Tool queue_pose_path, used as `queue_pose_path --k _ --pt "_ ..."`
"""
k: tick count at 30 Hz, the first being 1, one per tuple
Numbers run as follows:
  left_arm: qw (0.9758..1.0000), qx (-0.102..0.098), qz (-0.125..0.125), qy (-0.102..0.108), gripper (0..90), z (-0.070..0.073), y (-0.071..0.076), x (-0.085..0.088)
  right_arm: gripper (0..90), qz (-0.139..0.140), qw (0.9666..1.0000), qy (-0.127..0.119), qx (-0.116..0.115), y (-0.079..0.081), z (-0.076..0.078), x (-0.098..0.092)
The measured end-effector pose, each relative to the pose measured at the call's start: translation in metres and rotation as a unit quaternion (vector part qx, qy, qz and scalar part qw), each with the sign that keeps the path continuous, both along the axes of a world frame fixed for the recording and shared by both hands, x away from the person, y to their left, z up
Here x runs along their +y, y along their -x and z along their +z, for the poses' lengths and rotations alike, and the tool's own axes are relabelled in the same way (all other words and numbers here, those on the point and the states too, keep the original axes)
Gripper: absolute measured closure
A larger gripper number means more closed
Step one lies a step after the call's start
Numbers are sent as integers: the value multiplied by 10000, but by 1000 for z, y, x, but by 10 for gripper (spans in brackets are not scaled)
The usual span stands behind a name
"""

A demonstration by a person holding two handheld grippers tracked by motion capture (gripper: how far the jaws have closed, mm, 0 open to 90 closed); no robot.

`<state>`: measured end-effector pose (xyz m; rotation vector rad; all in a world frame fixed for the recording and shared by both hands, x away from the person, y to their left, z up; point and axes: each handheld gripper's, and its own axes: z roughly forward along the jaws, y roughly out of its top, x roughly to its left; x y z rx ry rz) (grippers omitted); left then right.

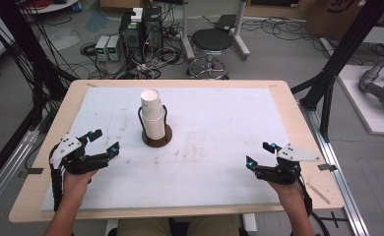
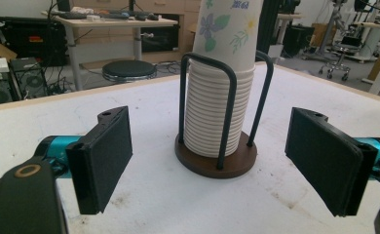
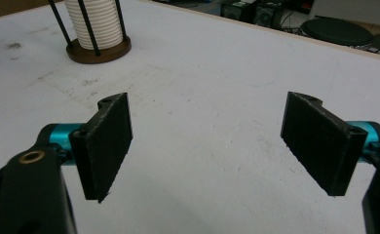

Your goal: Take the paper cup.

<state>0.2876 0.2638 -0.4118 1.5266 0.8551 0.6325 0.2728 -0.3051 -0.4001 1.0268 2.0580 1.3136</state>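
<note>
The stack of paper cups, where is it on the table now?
In the high view the stack of paper cups stands in its wire holder left of the table's middle, ahead of the left tool.

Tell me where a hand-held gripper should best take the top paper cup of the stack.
Probably the upper wall of the top paper cup, above the black wire holder, from the side: the cup stands upright and its wall is bare there, while lower down the holder's loops flank the cup stack.

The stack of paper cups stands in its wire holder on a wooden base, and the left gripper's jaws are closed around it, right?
Not quite. The stack of paper cups does stand in the wire holder, but the left gripper is open and apart from it, as the left gripper view shows.
</note>
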Motion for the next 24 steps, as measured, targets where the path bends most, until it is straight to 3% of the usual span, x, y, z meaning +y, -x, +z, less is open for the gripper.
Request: queue_pose_path --k 17,24 --pt "10000 59 -32 58 172 -2 -5 0 195 -1 10000 -15 85 2 -2 -2" --pt "9999 28 -109 36 172 0 0 -2 195 -23 10000 -33 -6 5 3 -2"
